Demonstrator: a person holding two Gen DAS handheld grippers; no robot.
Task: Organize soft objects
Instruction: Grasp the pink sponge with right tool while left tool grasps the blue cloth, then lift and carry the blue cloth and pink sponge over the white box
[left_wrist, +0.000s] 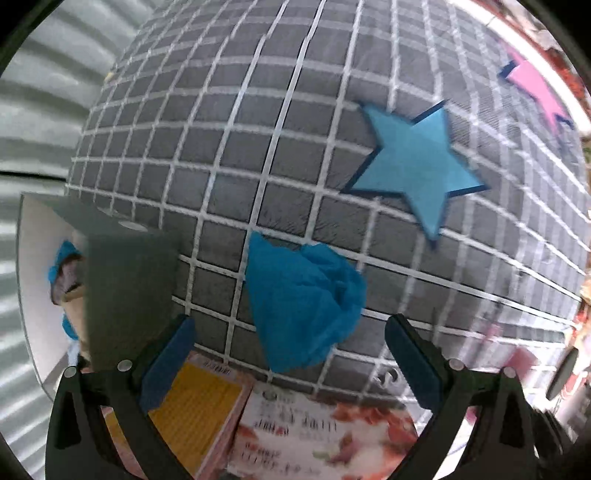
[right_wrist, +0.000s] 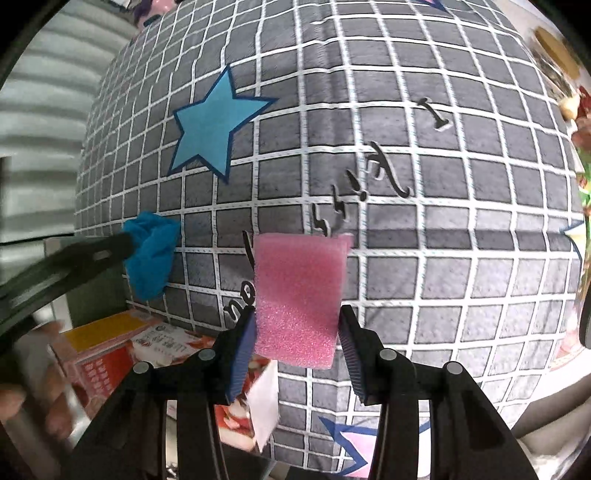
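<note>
While my right gripper (right_wrist: 297, 347) has its jaws pressed on the lower part of a pink sponge (right_wrist: 300, 291), I judge I am partway through the sorting: one soft thing is in hand and one is waiting. The sponge hangs upright between the pads, above the grey checked bedcover (right_wrist: 443, 258), and looks lifted clear of it, though I cannot be sure.

My left gripper (left_wrist: 291, 365) has its jaws spread wide and holds nothing. A crumpled blue cloth (left_wrist: 303, 299) lies on the bedcover between and just ahead of the pads, with neither pad touching it. From the right wrist view the same cloth sits beside the left gripper's finger, near the edge of the bed, below the printed blue star (left_wrist: 413, 166).

Next, as I see it, the left needs to settle around the cloth and pinch the bulk of it, since loose fabric can slip out. The sponge needs carrying to its place.

At the left edge of the bed stands a grey box (left_wrist: 125, 266) with a white inside. Something blue and brownish shows in it, too blurred to name. Printed cartons (left_wrist: 314, 432) lie below the edge of the bed
</note>
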